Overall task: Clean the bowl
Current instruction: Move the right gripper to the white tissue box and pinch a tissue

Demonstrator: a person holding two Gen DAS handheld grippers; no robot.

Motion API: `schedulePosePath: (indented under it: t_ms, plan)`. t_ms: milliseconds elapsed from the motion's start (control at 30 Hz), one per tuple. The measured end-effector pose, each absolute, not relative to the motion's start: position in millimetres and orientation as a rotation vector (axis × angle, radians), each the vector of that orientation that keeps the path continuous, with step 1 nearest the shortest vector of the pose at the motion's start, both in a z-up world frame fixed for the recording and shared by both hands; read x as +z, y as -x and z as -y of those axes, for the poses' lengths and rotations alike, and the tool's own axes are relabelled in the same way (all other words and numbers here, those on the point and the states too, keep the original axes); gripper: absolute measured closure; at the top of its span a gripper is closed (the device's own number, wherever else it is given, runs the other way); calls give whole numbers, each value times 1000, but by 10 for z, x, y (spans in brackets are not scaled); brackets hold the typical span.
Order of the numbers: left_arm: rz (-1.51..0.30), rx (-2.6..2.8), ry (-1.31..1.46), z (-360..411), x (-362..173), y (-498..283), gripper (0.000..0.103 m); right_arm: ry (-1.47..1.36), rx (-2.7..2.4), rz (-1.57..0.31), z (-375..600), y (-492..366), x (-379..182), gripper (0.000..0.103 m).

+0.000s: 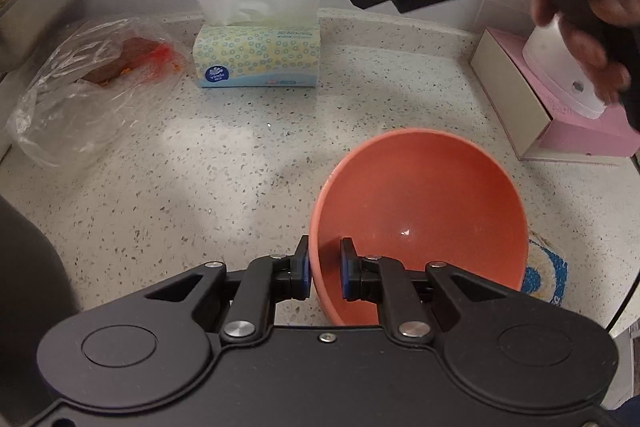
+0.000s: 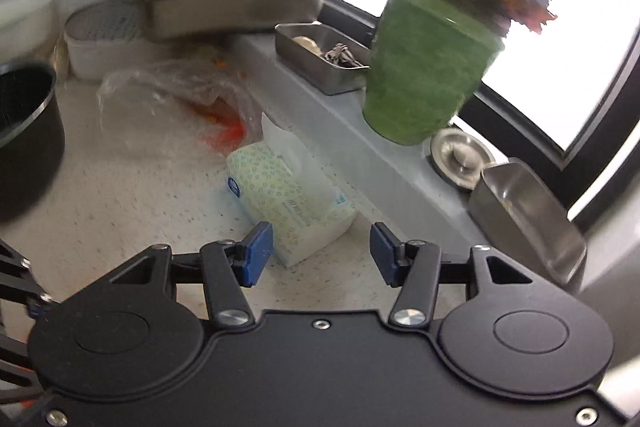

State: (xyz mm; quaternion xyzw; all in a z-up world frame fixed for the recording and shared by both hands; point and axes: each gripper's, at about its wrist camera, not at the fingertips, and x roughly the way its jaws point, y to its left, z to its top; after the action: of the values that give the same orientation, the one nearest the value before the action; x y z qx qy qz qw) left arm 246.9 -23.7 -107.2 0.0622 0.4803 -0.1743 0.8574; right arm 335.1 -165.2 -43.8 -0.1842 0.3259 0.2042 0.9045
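Orange bowl (image 1: 420,211) pinched by left claw (image 1: 324,269), rt claw (image 2: 322,253) agape.

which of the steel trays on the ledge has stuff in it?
The small steel tray left of the green pot holds bits. The one at the right end looks empty.

the left tongs (image 1: 325,269) point steeply downward, their blue-padded fingers (image 1: 347,273) drawn close together and clamped on the rim of the bowl (image 1: 420,211), one finger outside the wall and one inside. the right tongs (image 2: 322,254) also tilt downward, their jaws standing well apart with nothing pinched between the blue pads (image 2: 258,253). in the left wrist view the right tongs' black body reaches in from the upper right, and the person's right hand (image 1: 588,39) is wrapped around its handle, blurred.
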Motion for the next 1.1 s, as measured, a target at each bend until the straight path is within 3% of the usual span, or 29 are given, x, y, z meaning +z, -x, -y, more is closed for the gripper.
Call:
schedulePosePath:
  t_ms: [300,567,800,967,1000,1033,1100]
  plan:
    - [-1027,-376,-133,243,-1074,-2523,89,337,359,-672,1868,-3224,-455,42]
    - [-1031,-363,-137,256,-1070,-2514,89,558,539,-511,1650,-3553,-475,42]
    - [-1036,-343,-126,246,-1061,-2501,89,694,697,-592,1200,-4098,-752,43]
    - [-1033,-329,-126,251,-1050,-2484,88,717,718,-627,969,-4285,-907,71]
    - [-1033,-328,-127,253,-1046,-2482,88,706,723,-634,952,-4314,-919,97]
    - [-1033,-327,-129,255,-1044,-2480,88,689,722,-638,947,-4338,-927,103]
    - [-1031,-327,-137,262,-1040,-2473,88,648,710,-622,967,-4362,-921,103]
